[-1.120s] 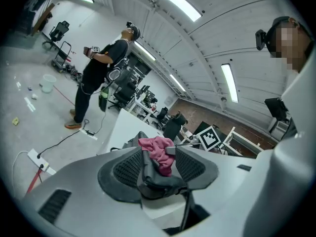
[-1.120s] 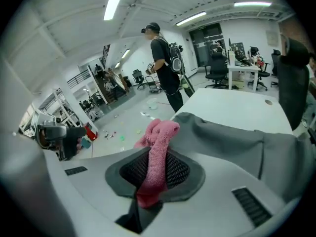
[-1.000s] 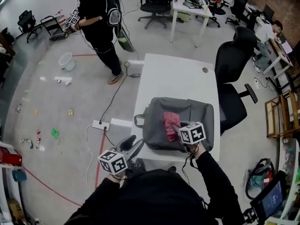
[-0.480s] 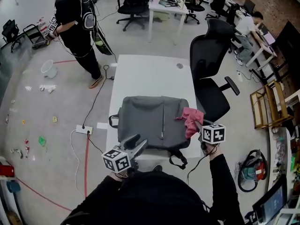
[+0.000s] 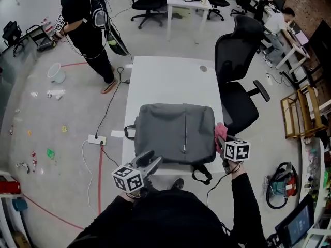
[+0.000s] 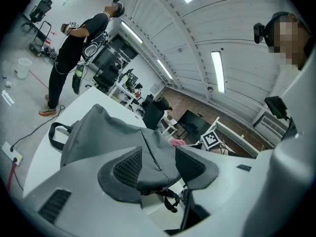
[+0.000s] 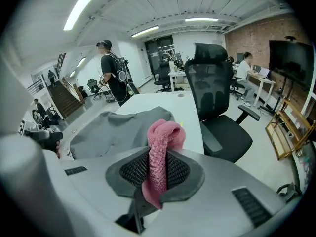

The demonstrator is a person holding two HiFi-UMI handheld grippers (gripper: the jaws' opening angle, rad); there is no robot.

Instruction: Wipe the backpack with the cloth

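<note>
Far left: grey floor with scattered litter, a white bucket (image 5: 56, 73) and a power strip (image 5: 97, 138) near the table's left side. Standing person (image 5: 85, 19) in black, off the table's far left corner.

Centre: white table (image 5: 165, 79), far half bare. Backpack (image 5: 176, 130) – grey, lying flat on the near half. Carry handle (image 5: 129, 132) toward the left edge, straps (image 5: 201, 173) hanging over the near edge.

Right: black office chair (image 5: 239, 71) just beside the table's right edge. Beyond it a wooden rack (image 5: 300, 112), desks and a seated person (image 5: 282, 19).

Hard to make out: near left corner of the backpack, covered in the head view by the left gripper (image 5: 151, 160). Most of the pink cloth (image 5: 221, 132) also hidden there, behind the right gripper (image 5: 221, 143). Both forearms cut off at the lower frame.

Left gripper: at the backpack's near left corner, pointing almost level across it. Jaws spread wide, with nothing pressed between the pads and grey fabric showing through the gap. Contact with the fabric not clear.

Right gripper: at the table's right edge, just beside the backpack's right side, tilted downward. Jaws pinching the cloth – bunched above the pads, a tail hanging below.
</note>
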